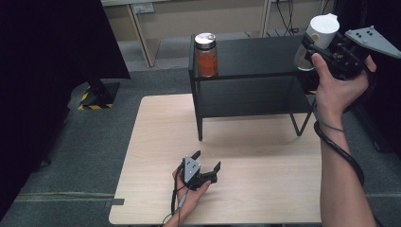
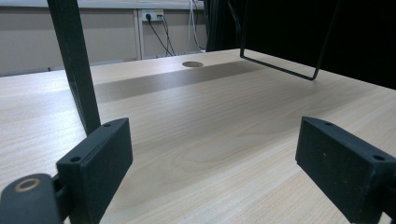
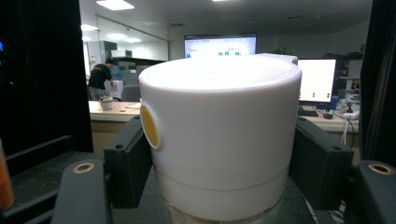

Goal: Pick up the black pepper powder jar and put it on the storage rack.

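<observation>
Two jars: one orange-filled jar (image 1: 206, 55) on the black shelf (image 1: 255, 52), one white-capped jar (image 1: 318, 38) clamped in the right gripper (image 1: 316, 47). Left gripper (image 1: 205, 163) rests on the table (image 1: 265, 179), jaws apart, holding nothing.

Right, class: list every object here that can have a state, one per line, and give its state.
white-lidded jar: lid on, gripped, held off the shelf.
jar of orange contents: lid on, upright on the shelf top.
black shelf: standing on the table.
right gripper: shut on the white-lidded jar.
left gripper: open, nothing between its jaws, low over the table.
</observation>
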